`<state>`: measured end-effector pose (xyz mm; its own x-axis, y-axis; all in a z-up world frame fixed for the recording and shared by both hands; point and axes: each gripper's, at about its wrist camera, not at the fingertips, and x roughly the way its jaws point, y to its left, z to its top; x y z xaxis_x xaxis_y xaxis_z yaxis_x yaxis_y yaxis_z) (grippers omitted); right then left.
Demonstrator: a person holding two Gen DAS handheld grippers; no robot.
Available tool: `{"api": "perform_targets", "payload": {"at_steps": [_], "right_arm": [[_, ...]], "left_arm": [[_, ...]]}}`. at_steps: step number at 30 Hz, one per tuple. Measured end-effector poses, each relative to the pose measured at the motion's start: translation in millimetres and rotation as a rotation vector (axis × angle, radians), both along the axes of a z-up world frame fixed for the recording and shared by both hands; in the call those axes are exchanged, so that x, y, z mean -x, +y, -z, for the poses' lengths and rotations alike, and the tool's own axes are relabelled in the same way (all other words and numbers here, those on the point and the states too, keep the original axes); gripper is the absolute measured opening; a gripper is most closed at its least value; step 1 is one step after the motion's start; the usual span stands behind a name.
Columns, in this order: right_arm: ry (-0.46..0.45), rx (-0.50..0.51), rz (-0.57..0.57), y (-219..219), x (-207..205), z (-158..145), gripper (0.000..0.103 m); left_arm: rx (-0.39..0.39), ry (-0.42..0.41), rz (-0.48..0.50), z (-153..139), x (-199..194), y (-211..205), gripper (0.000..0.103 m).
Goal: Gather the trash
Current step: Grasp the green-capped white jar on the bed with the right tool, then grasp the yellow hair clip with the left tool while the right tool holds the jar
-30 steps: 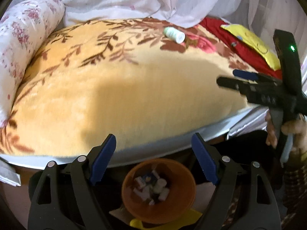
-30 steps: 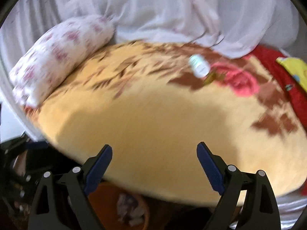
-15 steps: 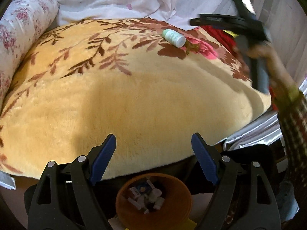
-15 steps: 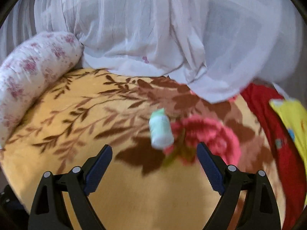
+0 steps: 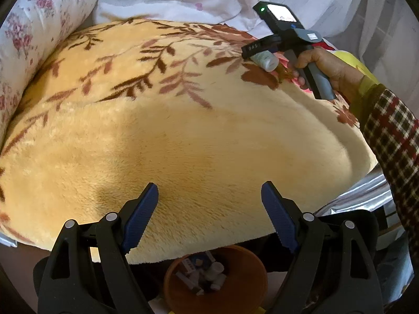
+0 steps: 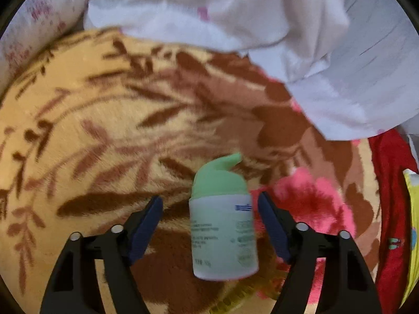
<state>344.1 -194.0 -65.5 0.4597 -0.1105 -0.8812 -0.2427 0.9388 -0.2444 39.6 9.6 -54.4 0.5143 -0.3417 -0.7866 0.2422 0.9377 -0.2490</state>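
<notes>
A white pump bottle with a green cap [image 6: 222, 230] lies on the yellow floral blanket [image 6: 104, 130]. My right gripper [image 6: 210, 209] is open, its blue pads on either side of the bottle, the right pad close to it. In the left wrist view the bottle [image 5: 265, 59] shows under the right gripper [image 5: 259, 49] at the far right of the bed. My left gripper [image 5: 209, 212] is open and empty over the blanket's near edge, above an orange bin [image 5: 180, 285] holding several small pieces of trash.
A floral bolster pillow [image 5: 39, 26] lies along the bed's left side. White curtain fabric [image 6: 235, 13] drapes over the far edge. A red cloth [image 6: 390, 183] and a yellow item [image 6: 412, 222] lie at the right. A small yellowish wrapper [image 6: 243, 295] lies by the bottle.
My right gripper has moved across the bed to the bottle, which now sits between its open fingers. My left gripper has shifted slightly forward over the blanket's edge.
</notes>
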Motion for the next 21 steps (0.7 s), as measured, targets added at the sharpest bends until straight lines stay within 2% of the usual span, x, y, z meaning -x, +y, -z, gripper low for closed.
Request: {"api": "perform_targets", "payload": {"at_steps": [1, 2, 3, 6, 10, 14, 17, 19, 21], "right_arm": [[0.013, 0.012, 0.003, 1, -2, 5, 0.064], [0.004, 0.022, 0.004, 1, -1, 6, 0.052], [-0.016, 0.025, 0.001, 0, 1, 3, 0.049], [-0.071, -0.094, 0.009, -10, 15, -19, 0.049], [-0.181, -0.232, 0.02, -30, 59, -64, 0.049], [-0.296, -0.254, 0.051, -58, 119, -101, 0.049], [-0.337, -0.28, 0.096, -89, 157, -117, 0.049], [-0.37, -0.281, 0.118, -107, 179, -125, 0.049], [-0.39, -0.275, 0.135, -122, 198, -130, 0.049]], "left_arm": [[-0.001, -0.002, 0.0, 0, -1, -1, 0.079], [-0.002, -0.003, 0.002, -1, -1, -2, 0.079], [-0.002, -0.005, 0.004, -2, -2, -3, 0.079], [0.005, -0.016, 0.011, -6, -5, -7, 0.079], [0.036, -0.064, 0.043, -25, -22, -29, 0.079], [0.039, -0.144, 0.092, -46, -51, -66, 0.079], [0.039, -0.2, 0.13, -56, -85, -102, 0.079], [0.042, -0.206, 0.151, -57, -114, -128, 0.079], [0.038, -0.171, 0.165, -53, -146, -156, 0.079]]}}
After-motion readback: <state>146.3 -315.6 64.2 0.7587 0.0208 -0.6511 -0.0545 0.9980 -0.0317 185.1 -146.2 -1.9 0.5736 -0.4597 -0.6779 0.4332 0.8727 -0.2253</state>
